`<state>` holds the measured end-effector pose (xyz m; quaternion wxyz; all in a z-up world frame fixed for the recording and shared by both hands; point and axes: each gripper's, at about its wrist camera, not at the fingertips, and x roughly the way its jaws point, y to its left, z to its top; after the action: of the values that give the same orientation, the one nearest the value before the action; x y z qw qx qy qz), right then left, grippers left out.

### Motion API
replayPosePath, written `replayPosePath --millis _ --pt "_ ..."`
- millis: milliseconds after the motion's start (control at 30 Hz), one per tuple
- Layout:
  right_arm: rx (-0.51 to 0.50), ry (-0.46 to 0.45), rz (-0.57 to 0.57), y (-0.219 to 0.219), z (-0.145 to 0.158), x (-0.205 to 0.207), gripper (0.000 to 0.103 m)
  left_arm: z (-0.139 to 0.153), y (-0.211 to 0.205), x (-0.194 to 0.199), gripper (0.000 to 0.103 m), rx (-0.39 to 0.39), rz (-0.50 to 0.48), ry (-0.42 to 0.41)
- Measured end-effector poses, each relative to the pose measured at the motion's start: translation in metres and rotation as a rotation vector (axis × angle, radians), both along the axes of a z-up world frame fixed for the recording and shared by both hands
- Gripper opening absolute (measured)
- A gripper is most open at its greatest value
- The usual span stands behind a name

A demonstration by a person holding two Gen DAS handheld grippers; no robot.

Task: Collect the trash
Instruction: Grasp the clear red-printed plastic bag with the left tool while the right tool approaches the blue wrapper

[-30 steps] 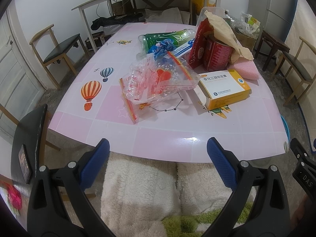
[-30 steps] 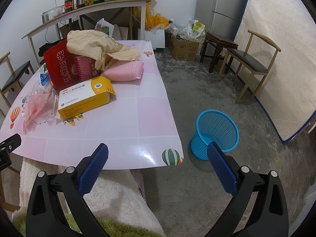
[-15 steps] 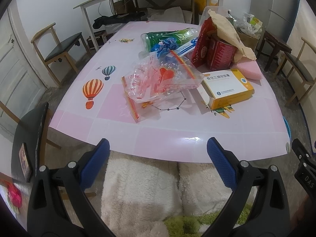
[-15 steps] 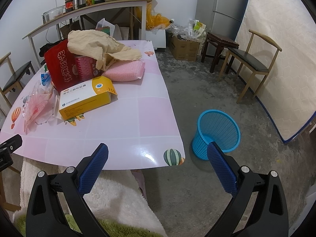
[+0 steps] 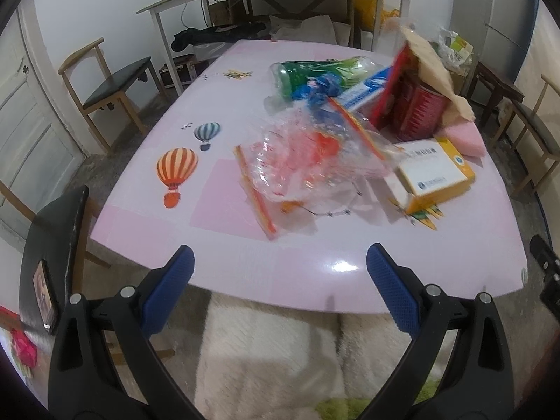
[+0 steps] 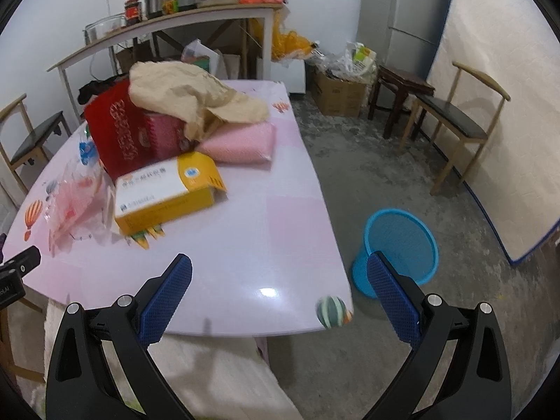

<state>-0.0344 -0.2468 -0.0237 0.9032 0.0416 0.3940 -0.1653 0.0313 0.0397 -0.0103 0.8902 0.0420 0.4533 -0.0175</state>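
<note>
- Left wrist view: the left gripper is held wide apart at the table's near edge, nothing gripped; a clear plastic bag is seen mid-table.
- Right wrist view: the right gripper is spread wide, empty, over the table's near right corner; a yellow box lies beyond, a blue bin on the floor.

White walls, concrete floor, wooden chairs

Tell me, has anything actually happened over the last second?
Both tongs, left and right, have eased forward over the near edge of the pink table, jaws wide open and empty. Nothing was grabbed: the clear plastic bag, yellow box and blue bin lie where they were.
</note>
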Motion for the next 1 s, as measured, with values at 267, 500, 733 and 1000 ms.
replayPosePath --millis 267,500,733,1000 --pt "-0.01 -0.068 0.131 0.019 0.013 0.04 0.097 0.002 0.033 0.029 0.095 -0.112 -0.008 -0.073" --pt "0.008 -0.106 0.296 0.046 0.017 0.072 0.097 0.007 0.044 0.045 0.095 -0.21 -0.048 -0.177" --pt "0.039 -0.101 0.369 0.067 0.027 0.09 0.097 0.006 0.057 0.066 0.095 -0.349 -0.099 -0.145" --pt "0.073 -0.075 0.415 0.076 0.021 0.105 0.096 -0.01 0.044 0.102 0.095 -0.38 -0.178 -0.043"
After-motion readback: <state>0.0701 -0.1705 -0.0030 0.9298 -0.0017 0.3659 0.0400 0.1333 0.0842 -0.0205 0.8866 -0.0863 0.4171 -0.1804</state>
